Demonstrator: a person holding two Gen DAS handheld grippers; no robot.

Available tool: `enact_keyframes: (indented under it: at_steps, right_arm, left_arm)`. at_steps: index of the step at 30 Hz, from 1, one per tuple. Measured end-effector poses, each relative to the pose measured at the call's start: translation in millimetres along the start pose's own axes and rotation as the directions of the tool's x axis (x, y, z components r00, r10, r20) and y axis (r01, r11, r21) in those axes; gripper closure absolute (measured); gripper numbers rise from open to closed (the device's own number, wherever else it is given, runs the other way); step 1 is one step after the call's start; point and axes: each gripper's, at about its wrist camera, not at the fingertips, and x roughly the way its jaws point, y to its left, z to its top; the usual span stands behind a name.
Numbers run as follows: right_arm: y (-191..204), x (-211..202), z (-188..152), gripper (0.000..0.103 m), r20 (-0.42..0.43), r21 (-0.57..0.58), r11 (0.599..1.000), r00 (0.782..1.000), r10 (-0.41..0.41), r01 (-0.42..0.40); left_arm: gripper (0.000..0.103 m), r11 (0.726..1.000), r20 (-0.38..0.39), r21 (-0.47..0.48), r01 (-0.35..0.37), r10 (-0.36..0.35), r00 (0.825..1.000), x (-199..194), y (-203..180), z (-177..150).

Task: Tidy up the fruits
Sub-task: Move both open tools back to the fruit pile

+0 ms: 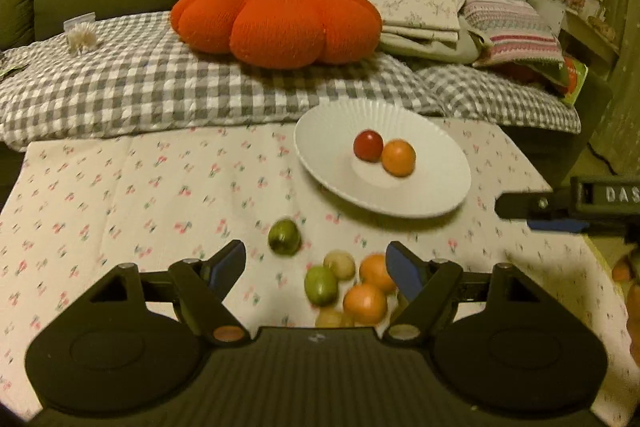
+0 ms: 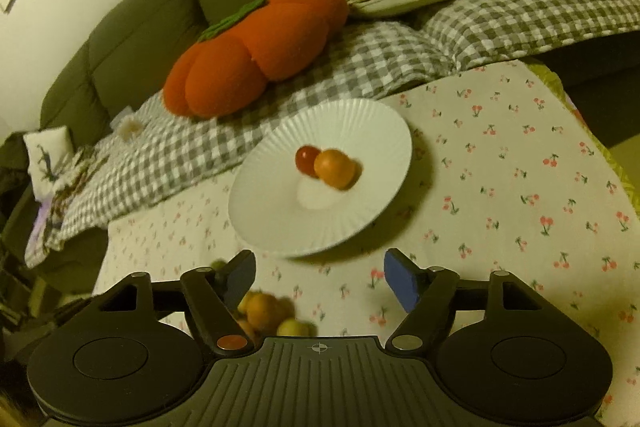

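1. On the cherry cloth (image 1: 120, 187), a white plate (image 1: 320, 131) is sitting with a red fruit (image 1: 368, 145) and an orange fruit (image 1: 398, 158) touching each other in its middle.
2. Near the plate, a green fruit (image 1: 284, 237) is lying alone on the cloth.
3. Just past it, a little pile of fruits (image 1: 348, 287) is waiting: green, pale and orange ones, all bunched together.
4. The left gripper (image 1: 316, 265) is hanging over that pile with its jaws spread wide, and nothing is being squeezed.
5. The right gripper (image 2: 320, 273) is pointing at the plate with its jaws apart and nothing between them.
6. Behind the table, a big orange pumpkin pillow (image 1: 276, 21) is resting on a checked blanket (image 1: 120, 87).
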Motion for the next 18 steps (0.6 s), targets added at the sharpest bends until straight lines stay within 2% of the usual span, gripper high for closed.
enact_keyframes:
  at_steps: [5, 10, 13, 18]
  right_arm:
    - [9, -13, -5, 0.029, 0.009, -0.049, 0.999, 1.000, 0.022, -0.021]
    - [19, -15, -11, 0.027, 0.006, -0.101, 0.994, 0.999, 0.038, -0.038]
    - [24, -8, -17, 0.027, -0.020, -0.129, 0.991, 0.999, 0.037, -0.040]
    - [31, 3, -28, 0.027, -0.072, -0.171, 0.984, 0.996, 0.044, -0.056]
  left_arm:
    - [0.026, 0.999, -0.022, -0.034, 0.017, -0.018, 1.000, -16, 11, -7]
    - [0.026, 0.998, -0.027, -0.070, -0.003, 0.001, 1.000, -9, 23, -5]
    - [0.026, 0.993, -0.049, -0.110, 0.031, -0.036, 0.998, -4, 28, -7]
    - [0.028, 0.997, -0.066, -0.064, 0.032, -0.037, 0.997, 1, 21, -13]
